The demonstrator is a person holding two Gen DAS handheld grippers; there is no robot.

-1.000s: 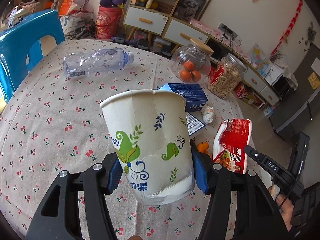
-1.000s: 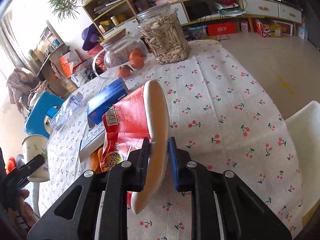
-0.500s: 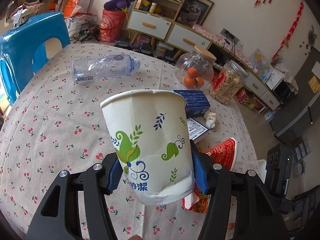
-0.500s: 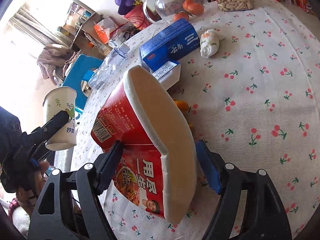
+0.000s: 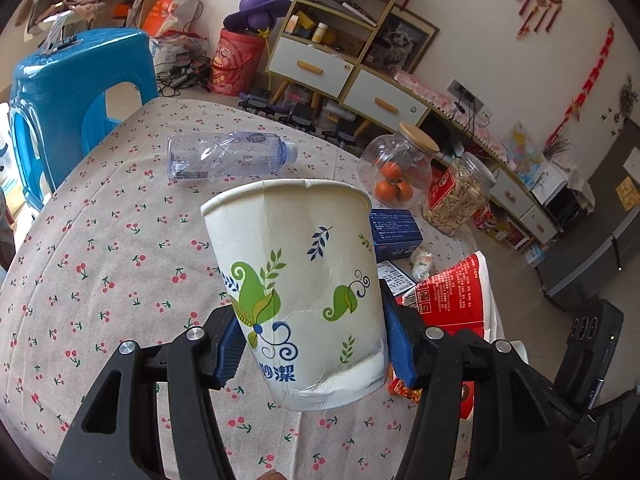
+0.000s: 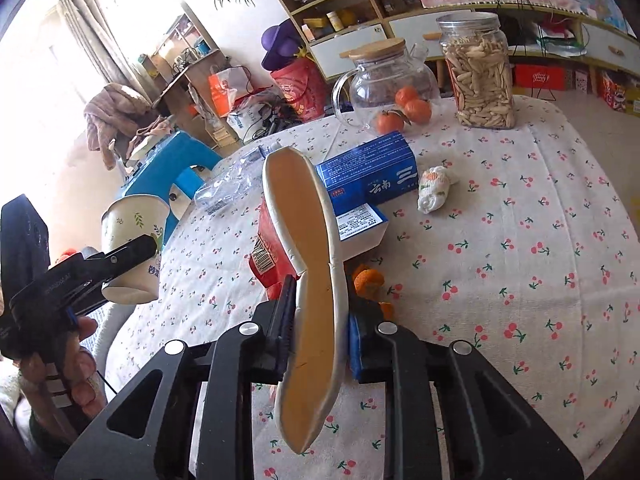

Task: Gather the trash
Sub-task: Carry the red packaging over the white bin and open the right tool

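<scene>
My left gripper (image 5: 312, 344) is shut on a crumpled white paper cup (image 5: 296, 280) with green leaf print, held upright above the table. The cup also shows in the right wrist view (image 6: 134, 240). My right gripper (image 6: 320, 332) is shut on a squashed red instant-noodle bowl (image 6: 308, 264), its cream rim pinched flat between the fingers. The bowl also shows in the left wrist view (image 5: 452, 296). An empty clear plastic bottle (image 5: 228, 156) lies on its side at the far side of the table. A crumpled white wrapper (image 6: 436, 188) and orange peel (image 6: 368, 280) lie on the cloth.
A round table with cherry-print cloth (image 5: 100, 248) holds a blue box (image 6: 368, 172), a white box (image 6: 360, 228), a glass jar of oranges (image 5: 400, 168) and a snack jar (image 6: 478, 72). A blue plastic stool (image 5: 76, 88) stands at the left. Shelves and drawers line the wall.
My right gripper has closed and squashed the red bowl flat, after being wider half a second ago. The left gripper with the cup has drawn back slightly.
</scene>
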